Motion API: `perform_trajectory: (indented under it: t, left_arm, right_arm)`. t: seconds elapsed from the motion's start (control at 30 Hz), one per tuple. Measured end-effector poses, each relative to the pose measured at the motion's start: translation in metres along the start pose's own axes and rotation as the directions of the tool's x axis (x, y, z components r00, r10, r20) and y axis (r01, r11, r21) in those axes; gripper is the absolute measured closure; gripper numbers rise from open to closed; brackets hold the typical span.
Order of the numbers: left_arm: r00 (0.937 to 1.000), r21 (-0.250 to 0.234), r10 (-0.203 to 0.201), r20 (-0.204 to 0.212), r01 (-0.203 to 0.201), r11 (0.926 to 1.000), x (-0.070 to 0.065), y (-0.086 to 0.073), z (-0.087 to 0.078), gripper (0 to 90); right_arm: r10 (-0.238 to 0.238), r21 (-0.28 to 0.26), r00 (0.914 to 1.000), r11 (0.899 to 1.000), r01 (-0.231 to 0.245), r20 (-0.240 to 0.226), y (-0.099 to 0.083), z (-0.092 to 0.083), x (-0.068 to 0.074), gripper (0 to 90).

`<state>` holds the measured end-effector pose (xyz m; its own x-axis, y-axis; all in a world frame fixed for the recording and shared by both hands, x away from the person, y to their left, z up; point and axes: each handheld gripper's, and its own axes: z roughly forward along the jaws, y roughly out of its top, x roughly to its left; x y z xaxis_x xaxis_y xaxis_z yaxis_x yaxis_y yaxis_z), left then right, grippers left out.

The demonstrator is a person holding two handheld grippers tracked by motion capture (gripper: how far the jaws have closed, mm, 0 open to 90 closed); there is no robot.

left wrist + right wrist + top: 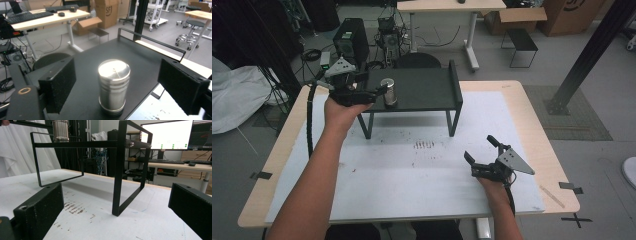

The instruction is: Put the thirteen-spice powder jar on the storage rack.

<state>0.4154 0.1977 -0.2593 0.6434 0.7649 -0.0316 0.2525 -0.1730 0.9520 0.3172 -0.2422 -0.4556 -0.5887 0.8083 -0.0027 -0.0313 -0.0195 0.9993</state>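
Note:
A shiny metal can [388, 92] stands upright near the front left edge of a black metal shelf [427, 87] at the back of the table. My left gripper [377, 93] is held at the can's left, level with it. In the left gripper view the can [114, 86] stands between the open jaws of that gripper [116, 67], with a gap on each side, on the shelf [142, 52]. My right gripper [478, 147] rests open on the white mat at the front right with nothing in it. The right gripper view looks past its gripper [116, 192] at the shelf's legs [117, 172] and the can [60, 130].
A white mat [412, 175] covers the wooden table [537, 125], with dark scuff marks [423, 145] below the shelf. The left gripper's black cable [309, 125] hangs over the left side. A computer tower [351, 37], a desk and cardboard boxes stand on the floor behind.

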Motion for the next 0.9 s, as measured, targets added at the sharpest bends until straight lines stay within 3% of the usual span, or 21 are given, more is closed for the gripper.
perform_trajectory:
  t: [0.33,0.53,0.9]
  left_arm:
    - [0.9999,-0.021,-0.007,0.008,0.007,0.9998,-0.003,-0.013,-0.015,7.7]
    - [0.9998,-0.060,-0.003,0.021,0.004,0.9982,-0.005,-0.020,-0.024,4.5]
    - [0.9999,-0.128,0.008,-0.012,-0.009,0.9917,-0.005,-0.041,-0.040,0.4]
  right_arm:
    - [-0.002,0.001,1.0000,1.000,0.002,0.000,0.000,0.000,0.000,0.0]
    - [-0.001,0.000,1.0000,1.000,0.001,0.000,0.000,0.000,0.000,0.0]
    - [0.000,-0.001,1.0000,1.000,0.000,0.000,0.000,0.000,0.000,0.0]
